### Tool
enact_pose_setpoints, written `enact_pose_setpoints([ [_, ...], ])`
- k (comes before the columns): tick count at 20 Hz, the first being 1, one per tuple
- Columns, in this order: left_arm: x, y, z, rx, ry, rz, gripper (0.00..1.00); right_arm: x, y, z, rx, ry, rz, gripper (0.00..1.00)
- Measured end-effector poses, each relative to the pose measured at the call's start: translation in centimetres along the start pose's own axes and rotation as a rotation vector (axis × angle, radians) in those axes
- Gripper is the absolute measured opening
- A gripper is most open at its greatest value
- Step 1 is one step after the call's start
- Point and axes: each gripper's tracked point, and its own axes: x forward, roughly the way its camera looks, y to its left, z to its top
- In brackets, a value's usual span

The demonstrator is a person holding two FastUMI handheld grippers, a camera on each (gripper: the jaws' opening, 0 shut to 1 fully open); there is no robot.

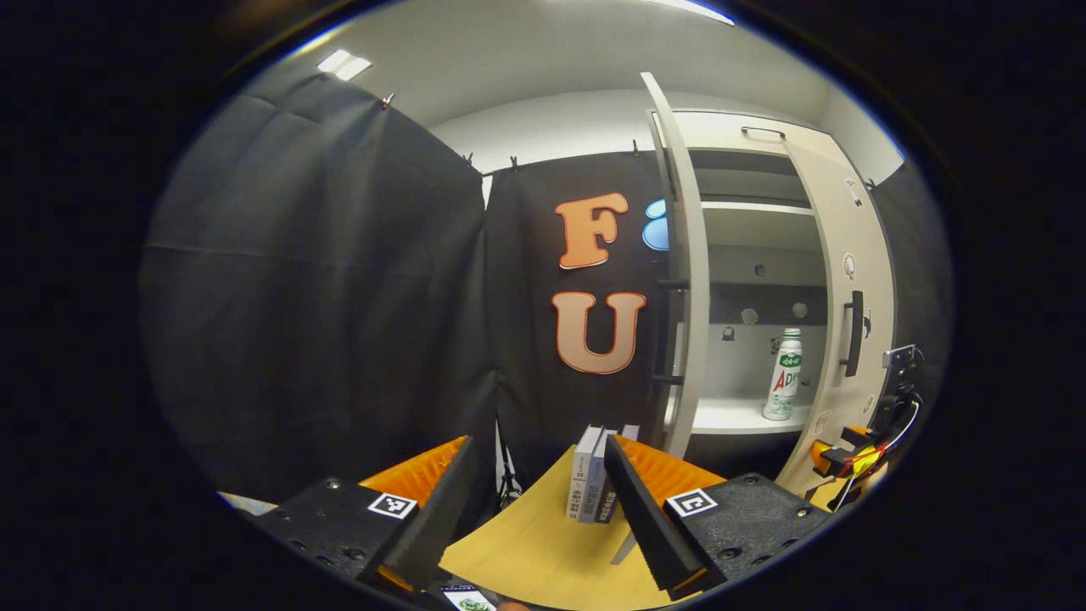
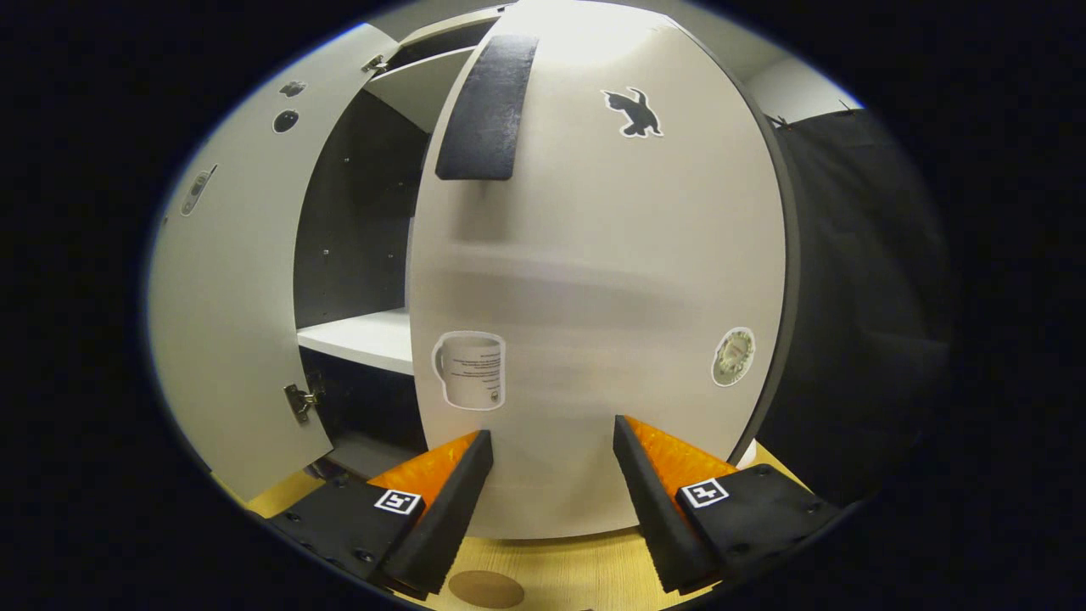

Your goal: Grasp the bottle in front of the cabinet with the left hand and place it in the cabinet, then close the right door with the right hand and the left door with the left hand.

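The white bottle [image 1: 785, 375] with a green label stands upright on the cabinet's lower shelf [image 1: 730, 416], between the two doors. My left gripper [image 1: 537, 441] is open and holds nothing, well back from the cabinet over the table. The left door [image 1: 683, 280] stands wide open, seen edge-on. The right door [image 2: 594, 280] is partly swung in, with my right gripper [image 2: 551, 428] open right at its outer face; whether it touches I cannot tell. The door's black handle [image 2: 488, 106] is high above the fingers. From the left gripper view the right gripper [image 1: 836, 458] sits low beside that door [image 1: 848, 297].
A few books [image 1: 594, 484] stand upright on the wooden table [image 1: 526, 552] just left of the cabinet. Stickers of a mug [image 2: 471, 369] and a cat [image 2: 632, 112] mark the right door. The left door's inner face [image 2: 229, 297] carries a hinge [image 2: 299, 400].
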Motion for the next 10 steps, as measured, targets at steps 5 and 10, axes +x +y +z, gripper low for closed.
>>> enact_pose_setpoints([
  [5, 2.7, 1.8, -1.4, 0.01, 0.006, 0.022, 0.92, -2.4, -0.9, 1.0, 0.044, -0.015, -0.019, 0.95],
  [10, 8.2, -1.5, -3.0, 0.038, 0.0, -0.055, 0.91, -8.4, -4.4, 2.0, 0.032, -0.024, -0.067, 0.95],
])
